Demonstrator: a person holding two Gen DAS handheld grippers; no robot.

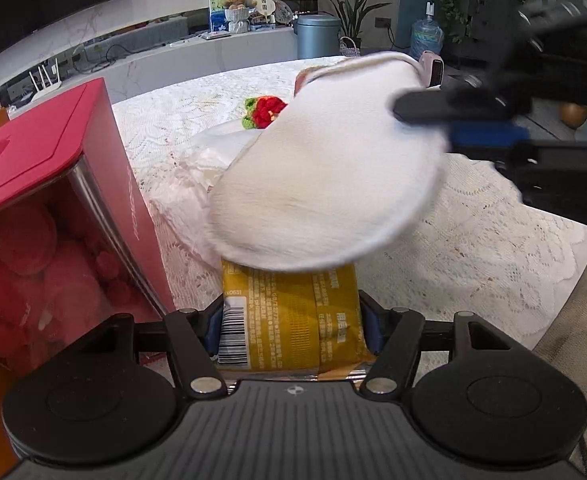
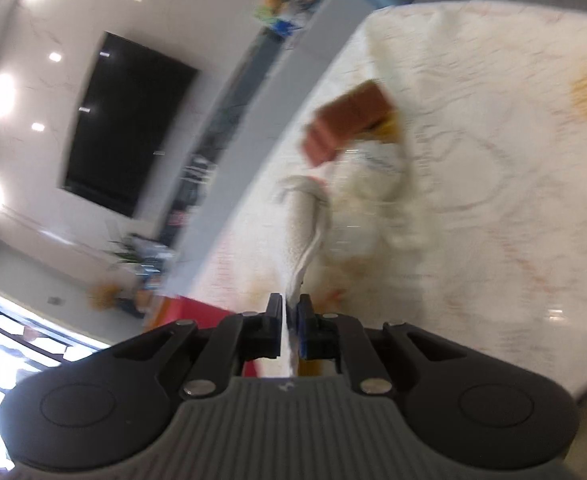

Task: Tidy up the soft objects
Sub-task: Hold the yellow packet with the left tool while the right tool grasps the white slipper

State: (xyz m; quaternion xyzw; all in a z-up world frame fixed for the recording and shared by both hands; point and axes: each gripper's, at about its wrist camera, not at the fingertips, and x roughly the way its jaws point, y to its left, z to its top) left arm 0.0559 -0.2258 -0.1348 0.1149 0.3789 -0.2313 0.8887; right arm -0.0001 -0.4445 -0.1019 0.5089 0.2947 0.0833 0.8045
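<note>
Slipper [image 1: 325, 184] edge pinched between right gripper [image 2: 291, 330] jaws, above table [image 1: 473, 240].

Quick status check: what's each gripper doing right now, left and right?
Left gripper: closed on a yellow printed soft packet, pads on both its sides.
Right gripper: shut on the edge of a white fuzzy flat slipper-like piece, held off the table.

Right gripper [image 2: 290, 330] pinches thin white fabric slipper [image 2: 307, 224] edge-on, jaws nearly closed. Blurred red box [image 2: 349, 122] at one o'clock on white lace tablecloth [image 2: 493, 200]. Black wall television [image 2: 125, 120] at ten o'clock.
</note>
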